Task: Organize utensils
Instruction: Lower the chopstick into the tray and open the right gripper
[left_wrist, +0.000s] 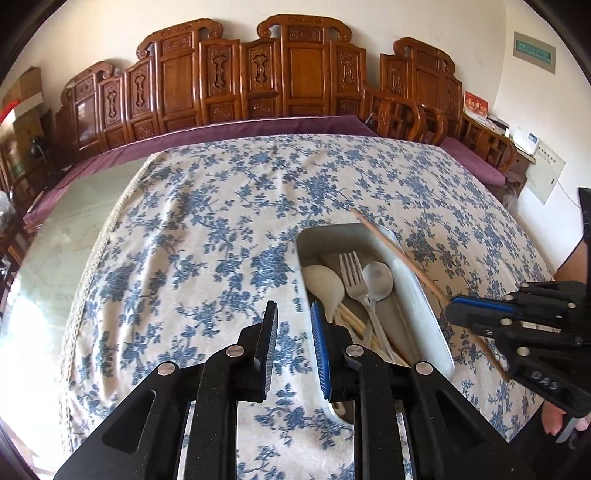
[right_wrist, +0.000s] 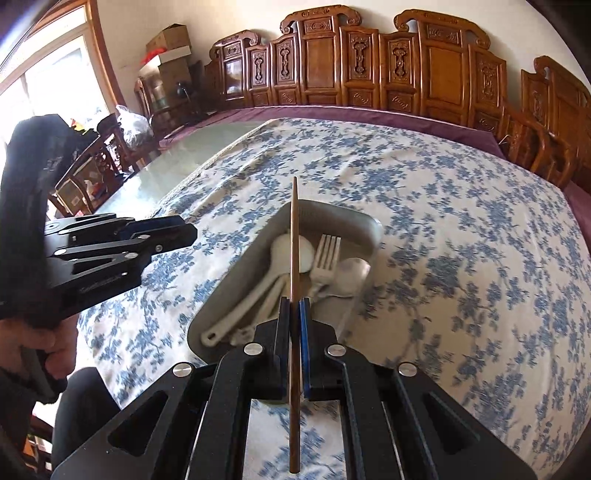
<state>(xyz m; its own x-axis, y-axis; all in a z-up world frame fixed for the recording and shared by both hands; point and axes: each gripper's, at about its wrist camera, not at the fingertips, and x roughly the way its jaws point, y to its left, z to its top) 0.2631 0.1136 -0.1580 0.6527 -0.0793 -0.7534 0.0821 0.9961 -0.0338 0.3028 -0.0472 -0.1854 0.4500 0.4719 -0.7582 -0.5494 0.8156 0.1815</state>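
A grey rectangular tray (left_wrist: 413, 291) sits on the floral tablecloth and holds a white spoon (left_wrist: 325, 280), a metal fork (left_wrist: 352, 273), a metal spoon (left_wrist: 376, 277) and pale chopsticks (left_wrist: 354, 325). My right gripper (right_wrist: 294, 306) is shut on a brown chopstick (right_wrist: 294, 236), held above the tray (right_wrist: 236, 291); in the left wrist view the gripper (left_wrist: 452, 314) holds the chopstick (left_wrist: 391, 247) over the tray's right rim. My left gripper (left_wrist: 293, 314) is open and empty, just left of the tray's near end; it also shows in the right wrist view (right_wrist: 188, 230).
The table has a blue floral cloth (left_wrist: 207, 229) with a bare glass strip (left_wrist: 62, 236) on the left. A carved wooden bench (left_wrist: 258, 74) with a purple cushion runs behind. A wooden chair (left_wrist: 402, 114) stands at the far right corner.
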